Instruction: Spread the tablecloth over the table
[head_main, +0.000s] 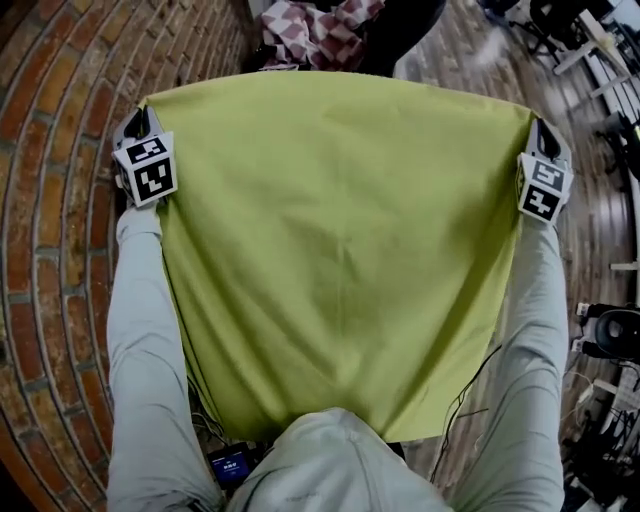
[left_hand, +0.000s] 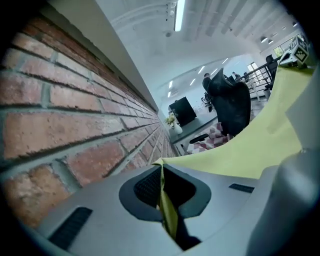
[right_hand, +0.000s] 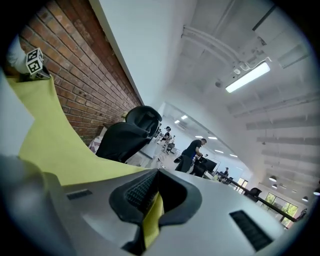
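Left gripper (head_main: 141, 122) is clamped tight on the far left corner of the tablecloth (head_main: 340, 240), right gripper (head_main: 545, 138) on its far right corner. The tablecloth is stretched taut between them, brick wall (head_main: 60, 150) left of it.

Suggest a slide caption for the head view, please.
The left gripper and right gripper, each shut on a far corner, hold the green tablecloth stretched out between them.

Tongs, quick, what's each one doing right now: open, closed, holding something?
Left tongs: closed on one corner of the tablecloth.
Right tongs: closed on the other corner of the tablecloth.
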